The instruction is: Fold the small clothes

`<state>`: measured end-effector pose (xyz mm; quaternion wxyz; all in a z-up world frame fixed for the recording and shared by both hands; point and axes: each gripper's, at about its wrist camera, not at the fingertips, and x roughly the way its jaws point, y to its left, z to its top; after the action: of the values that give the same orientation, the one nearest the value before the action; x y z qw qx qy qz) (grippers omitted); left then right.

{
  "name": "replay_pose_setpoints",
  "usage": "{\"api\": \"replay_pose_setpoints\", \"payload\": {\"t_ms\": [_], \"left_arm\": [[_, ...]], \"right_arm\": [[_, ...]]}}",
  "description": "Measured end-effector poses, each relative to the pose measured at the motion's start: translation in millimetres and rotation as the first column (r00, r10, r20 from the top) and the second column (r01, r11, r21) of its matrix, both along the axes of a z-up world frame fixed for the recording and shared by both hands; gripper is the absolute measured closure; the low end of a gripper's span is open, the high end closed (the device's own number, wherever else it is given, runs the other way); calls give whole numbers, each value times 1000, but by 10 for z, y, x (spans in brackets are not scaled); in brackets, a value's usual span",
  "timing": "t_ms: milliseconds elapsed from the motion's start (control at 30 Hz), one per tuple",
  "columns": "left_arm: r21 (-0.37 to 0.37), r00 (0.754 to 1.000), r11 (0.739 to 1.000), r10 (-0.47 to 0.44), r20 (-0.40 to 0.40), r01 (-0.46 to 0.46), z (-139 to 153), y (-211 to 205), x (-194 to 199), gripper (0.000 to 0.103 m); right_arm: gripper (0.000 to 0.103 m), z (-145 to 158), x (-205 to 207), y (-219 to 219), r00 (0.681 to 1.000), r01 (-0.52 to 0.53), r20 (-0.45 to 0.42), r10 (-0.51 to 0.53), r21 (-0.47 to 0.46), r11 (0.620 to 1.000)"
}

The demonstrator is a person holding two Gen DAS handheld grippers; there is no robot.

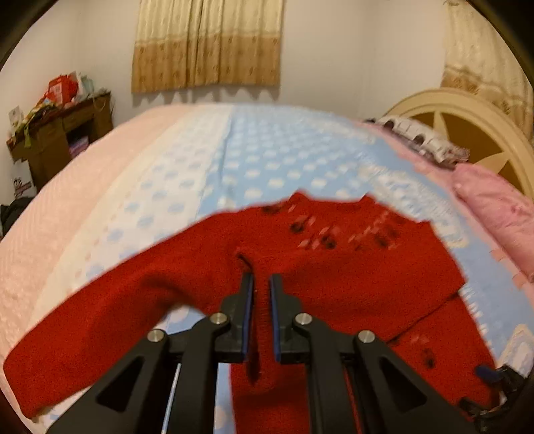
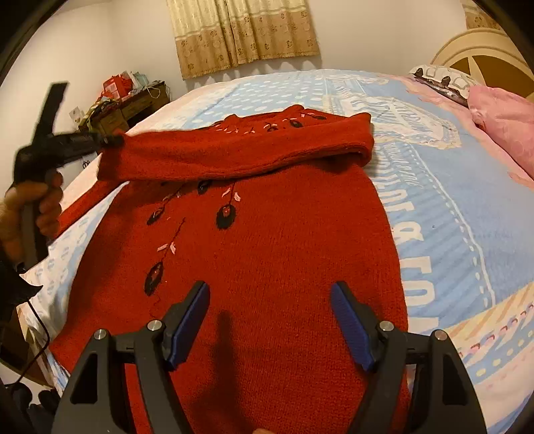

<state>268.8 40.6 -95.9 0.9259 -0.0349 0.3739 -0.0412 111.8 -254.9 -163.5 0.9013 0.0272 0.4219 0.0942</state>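
A red knitted wool sweater with dark embroidered flowers (image 2: 253,240) lies front-up on the wide bed covered by a pale blue dotted and lettered sheet (image 2: 444,207). Its long axis runs straight away from the right wrist camera: hem nearest, neckline at the far end, toward the beige patterned curtain (image 2: 247,30). One long red sleeve (image 2: 233,157) lies crosswise over the chest, at a right angle to that axis, with its rounded fold at the sweater's right edge and its cuff end raised at the left.

The black left gripper with blue pads (image 1: 261,317) is clamped on a ridge of red knit, which fills the narrow gap between its fingers; in the right view it holds the sleeve's end lifted just off the bed. The black right gripper with blue pads (image 2: 269,320) hovers over the lower body with its jaws spread wide and nothing between them.

The step in hand looks like laying the sleeve across the body. To do it well, I judge the left gripper should draw the sleeve taut and level, set it inside the sweater's left edge, and release only once it rests flat. The right gripper could press the body down so the knit does not drag.
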Motion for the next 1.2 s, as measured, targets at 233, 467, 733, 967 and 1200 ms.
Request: {"api": "replay_pose_setpoints", "payload": {"t_ms": [233, 467, 733, 967, 1200], "left_arm": [[-15, 996, 998, 56, -67, -57, -284, 235, 21, 93], [-26, 994, 998, 54, -98, -57, -405, 298, 25, 93], [0, 987, 995, 96, -130, -97, -557, 294, 82, 58], [38, 994, 998, 62, -85, -59, -450, 178, -76, 31], [105, 995, 993, 62, -80, -53, -480, 68, -64, 14]], "right_arm": [[28, -1, -3, -47, 1000, -2, 4, 2, 48, 999], [28, 1, 2, -22, 1000, -1, 5, 1, 40, 999], [28, 75, 33, -14, 1000, -2, -9, 3, 40, 999], [28, 623, 624, 129, 992, -91, 84, 92, -10, 996], [28, 362, 1595, -84, 999, 11, -47, -10, 7, 1000]]}}
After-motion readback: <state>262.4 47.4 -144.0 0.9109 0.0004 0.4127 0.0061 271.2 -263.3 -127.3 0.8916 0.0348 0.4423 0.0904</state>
